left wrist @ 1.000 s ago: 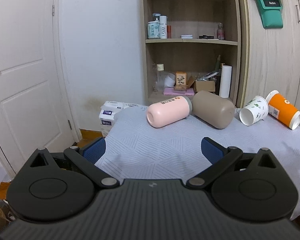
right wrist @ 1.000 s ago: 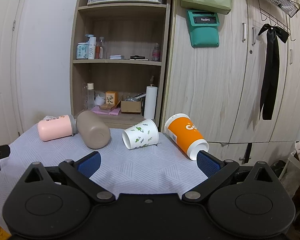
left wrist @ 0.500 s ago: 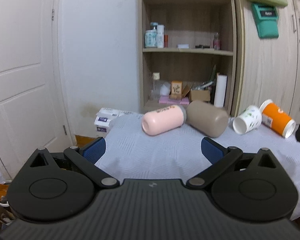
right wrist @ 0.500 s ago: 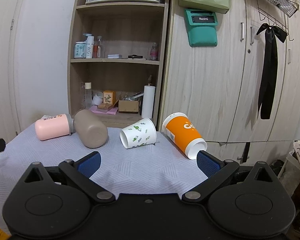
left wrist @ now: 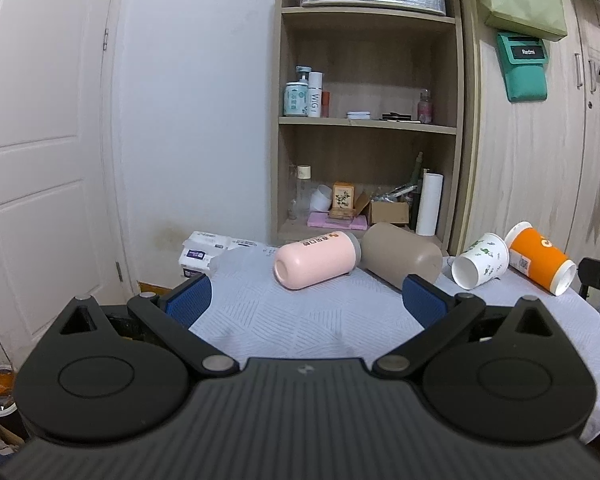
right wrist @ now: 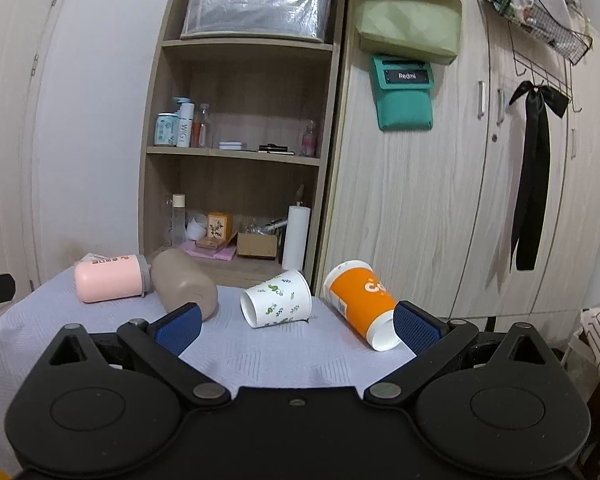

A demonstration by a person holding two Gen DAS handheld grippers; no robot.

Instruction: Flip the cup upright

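Several cups lie on their sides along the far edge of a table with a pale grey cloth (left wrist: pixel 300 320): a pink cup (left wrist: pixel 316 260), a taupe cup (left wrist: pixel 400 256), a white leaf-print paper cup (left wrist: pixel 480 266) and an orange paper cup (left wrist: pixel 540 260). They also show in the right wrist view: pink cup (right wrist: pixel 108 282), taupe cup (right wrist: pixel 184 284), white cup (right wrist: pixel 278 298), orange cup (right wrist: pixel 360 304). My left gripper (left wrist: pixel 306 304) is open and empty, well short of the pink cup. My right gripper (right wrist: pixel 296 326) is open and empty, just short of the white and orange cups.
A wooden shelf unit (left wrist: pixel 368 120) with bottles and boxes stands behind the table, with a wardrobe (right wrist: pixel 460 200) to its right. A white door (left wrist: pixel 40 160) is at the left. Tissue packs (left wrist: pixel 204 248) lie beyond the table's far left corner.
Both grippers have risen and drawn back slightly, so the cups sit lower in each view. Both stay open and empty. The cups have not moved.
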